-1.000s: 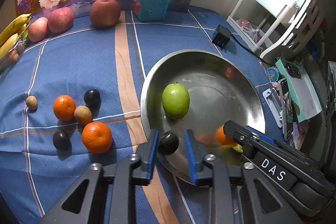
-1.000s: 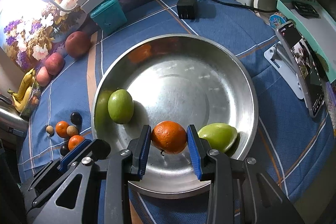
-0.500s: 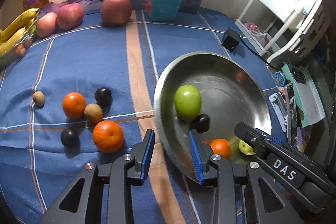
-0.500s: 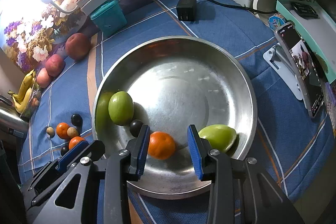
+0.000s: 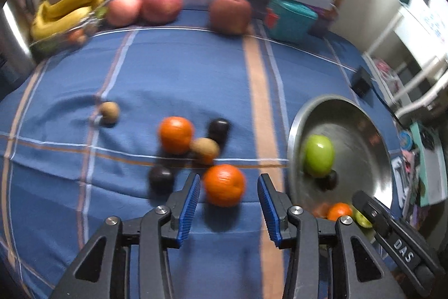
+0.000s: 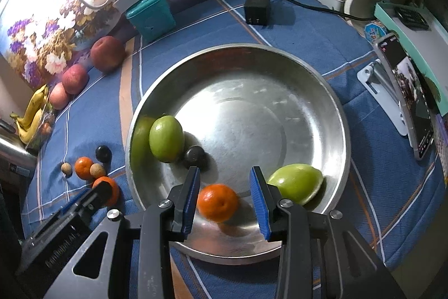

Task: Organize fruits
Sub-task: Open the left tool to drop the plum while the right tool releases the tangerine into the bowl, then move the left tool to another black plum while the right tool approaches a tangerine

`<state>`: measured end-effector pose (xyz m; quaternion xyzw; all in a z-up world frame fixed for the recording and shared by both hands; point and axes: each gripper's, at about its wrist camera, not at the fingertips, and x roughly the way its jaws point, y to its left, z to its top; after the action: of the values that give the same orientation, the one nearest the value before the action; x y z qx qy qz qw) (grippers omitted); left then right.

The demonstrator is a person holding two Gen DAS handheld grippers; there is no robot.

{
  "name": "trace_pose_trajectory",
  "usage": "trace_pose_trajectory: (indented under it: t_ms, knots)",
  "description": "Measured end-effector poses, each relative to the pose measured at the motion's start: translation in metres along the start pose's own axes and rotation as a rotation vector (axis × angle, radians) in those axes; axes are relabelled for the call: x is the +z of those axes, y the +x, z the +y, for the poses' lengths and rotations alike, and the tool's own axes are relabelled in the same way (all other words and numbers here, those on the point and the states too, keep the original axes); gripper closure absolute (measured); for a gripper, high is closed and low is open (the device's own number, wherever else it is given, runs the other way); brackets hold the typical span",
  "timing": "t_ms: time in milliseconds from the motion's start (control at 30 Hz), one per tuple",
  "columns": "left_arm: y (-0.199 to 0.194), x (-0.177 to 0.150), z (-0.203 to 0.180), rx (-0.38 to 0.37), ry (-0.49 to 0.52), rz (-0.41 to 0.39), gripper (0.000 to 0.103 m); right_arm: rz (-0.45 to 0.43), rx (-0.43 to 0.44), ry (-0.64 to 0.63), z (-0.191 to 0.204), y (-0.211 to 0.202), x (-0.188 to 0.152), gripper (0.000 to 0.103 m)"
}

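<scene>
An orange [image 5: 224,185] lies on the blue cloth at lower centre of the left wrist view, straight ahead between the wide-open, empty left tool [image 5: 228,202]. The metal bowl [image 5: 296,125] sits to its right. Over the bowl, the right tool [image 6: 224,199] gapes empty around another orange [image 6: 217,202].

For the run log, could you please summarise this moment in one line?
left gripper: open, around tangerine on cloth | right gripper: open over tangerine in steel bowl | bowl: two green fruits, dark plum
</scene>
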<state>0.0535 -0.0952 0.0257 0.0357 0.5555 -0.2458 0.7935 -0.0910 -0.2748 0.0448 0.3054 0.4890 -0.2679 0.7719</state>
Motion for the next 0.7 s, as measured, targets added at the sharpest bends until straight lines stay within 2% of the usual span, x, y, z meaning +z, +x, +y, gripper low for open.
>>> trace_pose_trajectory:
  t_ms: [267,400,433,533,567,600,633,700]
  knots:
    - [-0.01,0.003,0.042,0.072,-0.103,-0.023,0.056,-0.003,0.009,-0.082,0.024,-0.001,-0.006,0.065]
    - [-0.01,0.002,0.051,0.09,-0.128,-0.021,0.052,-0.007,0.012,-0.104,0.031,-0.003,-0.007,0.065]
    - [-0.01,0.002,0.053,0.093,-0.129,-0.019,0.049,-0.008,0.012,-0.108,0.032,-0.003,-0.008,0.065]
    - [-0.008,0.001,0.054,0.121,-0.129,-0.013,0.024,-0.007,0.008,-0.109,0.033,-0.003,-0.008,0.066]
    - [-0.006,0.001,0.053,0.131,-0.125,-0.01,0.02,-0.005,0.002,-0.108,0.033,-0.002,-0.008,0.065]
    - [-0.004,0.001,0.053,0.138,-0.12,-0.006,0.02,-0.001,-0.003,-0.106,0.032,-0.001,-0.007,0.058]
    - [-0.002,0.001,0.052,0.143,-0.116,-0.002,0.02,0.003,-0.012,-0.103,0.031,0.001,-0.008,0.043]
    - [-0.001,0.0,0.052,0.154,-0.109,0.003,0.018,0.01,-0.022,-0.103,0.03,0.003,-0.008,0.038]
